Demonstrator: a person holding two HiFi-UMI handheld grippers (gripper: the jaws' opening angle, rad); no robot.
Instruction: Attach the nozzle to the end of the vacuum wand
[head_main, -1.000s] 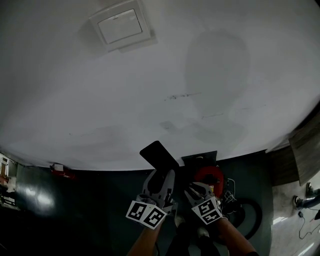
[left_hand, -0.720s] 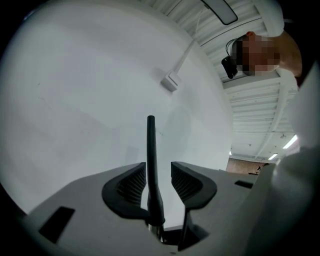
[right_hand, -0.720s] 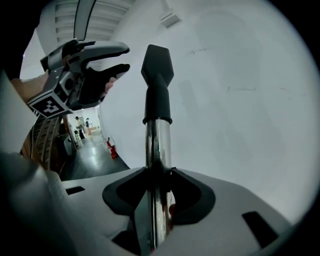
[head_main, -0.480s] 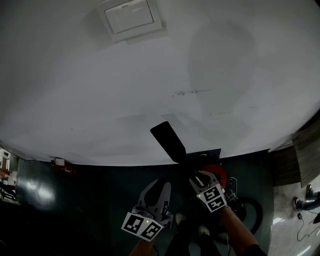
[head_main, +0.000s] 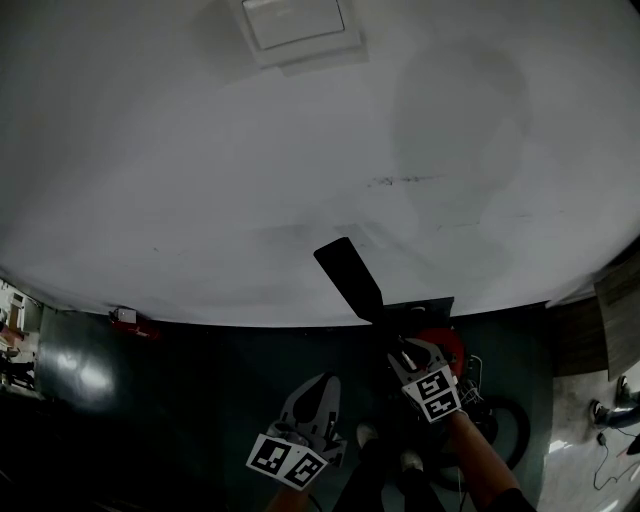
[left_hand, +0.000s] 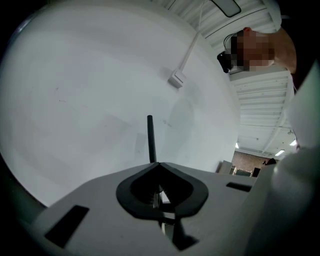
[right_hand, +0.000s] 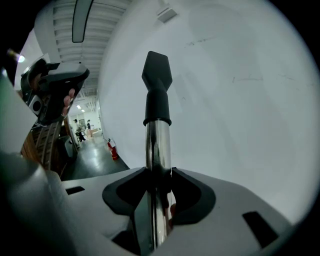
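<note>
Chrome wand (right_hand: 158, 145), one, bearing one black nozzle (right_hand: 157, 75), clamped in right tool (right_hand: 159, 172); left tool (left_hand: 159, 165) closed, empty.

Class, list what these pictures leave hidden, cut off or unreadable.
Lower end of the wand: right gripper view, under the right gripper.
Most of the vacuum: head view, dark, behind that gripper.
Opening of the nozzle: faces away in all views.
Top of the wall panel: head view, frame edge.

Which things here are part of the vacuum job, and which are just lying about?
In the job: black nozzle, chrome wand, right gripper shut on the wand, left gripper shut and empty, red vacuum body.
Lying about: white wall plate, red fire extinguisher.
</note>
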